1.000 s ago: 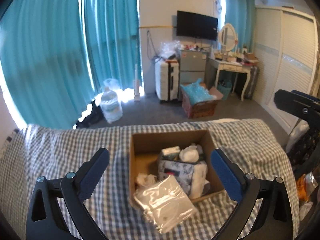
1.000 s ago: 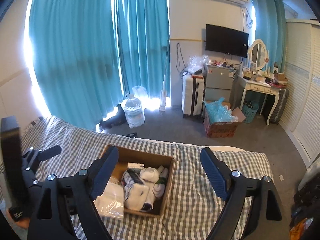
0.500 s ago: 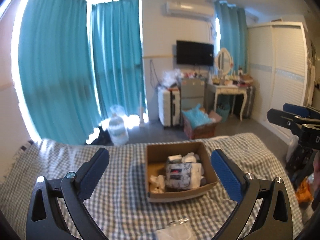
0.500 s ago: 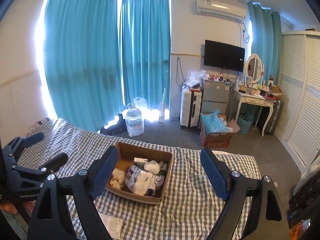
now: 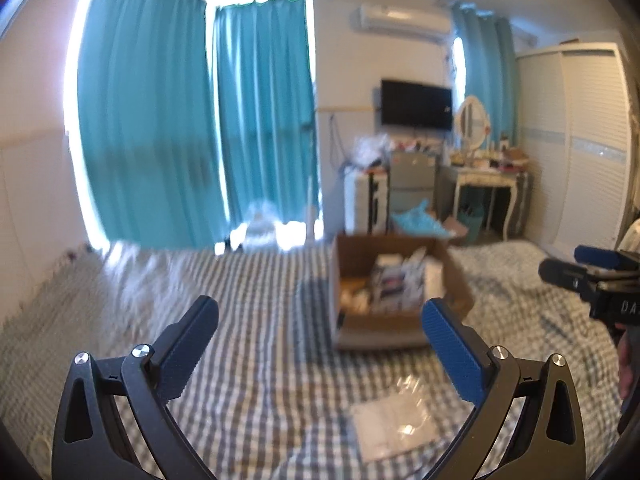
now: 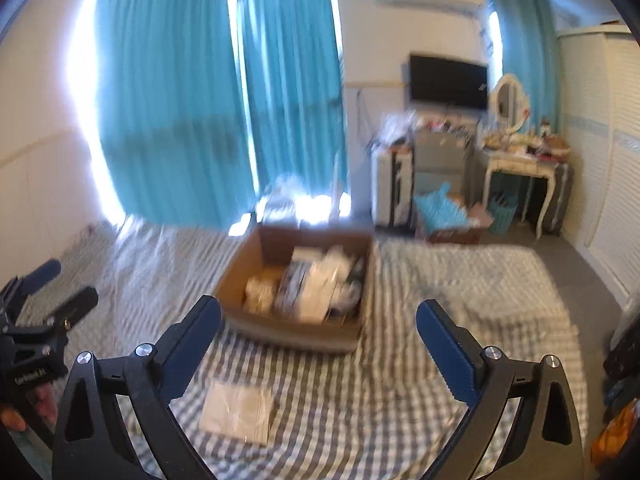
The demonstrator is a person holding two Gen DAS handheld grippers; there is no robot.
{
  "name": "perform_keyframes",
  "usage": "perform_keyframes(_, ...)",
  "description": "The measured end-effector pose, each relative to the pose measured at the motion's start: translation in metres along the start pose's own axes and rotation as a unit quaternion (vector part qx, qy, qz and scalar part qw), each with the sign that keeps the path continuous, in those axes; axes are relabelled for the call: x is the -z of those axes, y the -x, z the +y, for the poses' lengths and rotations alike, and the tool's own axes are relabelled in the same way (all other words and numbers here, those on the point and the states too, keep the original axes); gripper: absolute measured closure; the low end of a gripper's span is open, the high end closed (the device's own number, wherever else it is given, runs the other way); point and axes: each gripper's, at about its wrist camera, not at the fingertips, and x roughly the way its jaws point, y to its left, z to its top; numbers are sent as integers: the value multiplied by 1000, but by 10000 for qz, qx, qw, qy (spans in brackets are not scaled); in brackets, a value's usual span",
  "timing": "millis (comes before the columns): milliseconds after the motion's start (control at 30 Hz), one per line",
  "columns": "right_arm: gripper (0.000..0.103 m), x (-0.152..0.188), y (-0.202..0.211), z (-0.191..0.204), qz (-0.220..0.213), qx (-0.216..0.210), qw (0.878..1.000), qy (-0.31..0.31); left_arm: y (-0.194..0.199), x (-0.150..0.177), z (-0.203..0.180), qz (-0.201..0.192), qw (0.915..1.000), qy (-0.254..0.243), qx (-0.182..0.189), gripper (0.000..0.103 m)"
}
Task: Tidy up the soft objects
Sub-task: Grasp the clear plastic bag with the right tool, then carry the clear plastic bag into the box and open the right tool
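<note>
- Both views are smeared by motion, so we cannot name the single items packed in the cardboard box; we make out only pale, soft-looking bundles and something darker with a pattern.
- The clear plastic packet lies flat on the checked bedspread, on our side of the box and apart from it; what it holds is too blurred for us to tell.
- Our left gripper stands wide apart with nothing between its blue pads, and the packet lies below, near its right-hand finger.
- Our right gripper is spread wide too; its jaws have just been opening further, and nothing is between them. The box lies ahead of it and the packet below, towards its left-hand finger.
- Each gripper shows at the edge of the other's view, cut off by the frame.
- The bedspread covers the whole bed; the box sits near the far edge, by the middle.
- Beyond the bed we see teal curtains with bright light at their foot, a wall television, a white dressing table with a mirror and a white wardrobe.
- Bare bedspread stretches to the left of the box and to its right.
</note>
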Motion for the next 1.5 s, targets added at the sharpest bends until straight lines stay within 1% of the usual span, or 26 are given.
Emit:
perform_keyframes(33, 4, 10, -12, 5, 168, -39, 9998, 73, -7, 10, 5, 133, 9999, 60, -4, 0)
perform_keyframes(67, 4, 20, -25, 11, 368, -89, 9991, 179, -18, 24, 11, 356, 9993, 137, 10, 0)
perform_keyframes(100, 4, 32, -40, 19, 602, -149, 9976, 308, -25, 34, 14, 496, 9986, 168, 11, 0)
perform_keyframes(167, 4, 56, -68, 36, 1025, -305, 9928, 545, -47, 58, 19, 931, 9955, 151, -29, 0)
perform_keyframes(233, 4, 79, -98, 53, 1483, -484, 9854, 685, -71, 81, 19, 1387, 9902, -24, -175, 0)
perform_keyframes(267, 4, 91, -110, 59, 1687, -568, 9815, 702, -86, 93, 19, 1671, 9855, -153, -267, 0)
perform_keyframes(333, 4, 112, -134, 73, 2022, -665, 9742, 755, -100, 110, 20, 1958, 9794, -289, -395, 0)
perform_keyframes(400, 4, 128, -154, 88, 2230, -760, 9679, 879, -113, 123, 28, 2192, 9737, -291, -543, 0)
perform_keyframes(467, 4, 135, -170, 98, 2392, -839, 9629, 927, -119, 130, 38, 2355, 9697, -180, -631, 0)
perform_keyframes(567, 5, 147, -200, 109, 2733, -934, 9540, 801, -121, 135, 56, 2425, 9670, 43, -777, 0)
perform_keyframes(667, 5, 154, -215, 113, 2970, -948, 9471, 760, -121, 139, 71, 2493, 9648, 434, -720, 0)
perform_keyframes(733, 6, 154, -218, 113, 3043, -961, 9446, 765, -124, 139, 76, 2502, 9641, 551, -701, 0)
perform_keyframes(833, 15, 157, -218, 114, 3091, -963, 9429, 788, -123, 139, 72, 2509, 9642, 516, -686, 0)
perform_keyframes(900, 33, 159, -219, 112, 3116, -919, 9425, 780, -122, 138, 67, 2499, 9650, 437, -665, 0)
perform_keyframes(933, 37, 159, -217, 111, 3102, -903, 9433, 768, -122, 138, 66, 2480, 9657, 408, -655, 0)
perform_keyframes(1000, 60, 155, -211, 106, 3018, -897, 9463, 730, -123, 137, 67, 2439, 9669, 378, -650, 0)
perform_keyframes(1033, 67, 150, -205, 105, 2936, -881, 9490, 735, -121, 136, 66, 2420, 9674, 350, -660, 0)
perform_keyframes(1067, 78, 147, -202, 104, 2895, -879, 9503, 733, -120, 136, 64, 2405, 9678, 327, -665, 0)
perform_keyframes(1167, 81, 130, -182, 98, 2659, -916, 9572, 690, -115, 131, 60, 2388, 9687, 332, -586, 0)
perform_keyframes(1233, 82, 115, -167, 92, 2460, -920, 9624, 702, -112, 123, 56, 2360, 9697, 446, -447, 0)
perform_keyframes(1300, 82, 90, -150, 84, 2171, -933, 9694, 664, -109, 110, 52, 2262, 9721, 560, -262, 0)
perform_keyframes(1400, 82, 48, -131, 72, 1723, -909, 9788, 627, -106, 82, 44, 1977, 9786, 576, -50, 0)
perform_keyframes(1500, 82, 4, -126, 62, 1360, -877, 9851, 589, -109, 47, 36, 1616, 9857, 474, -15, 0)
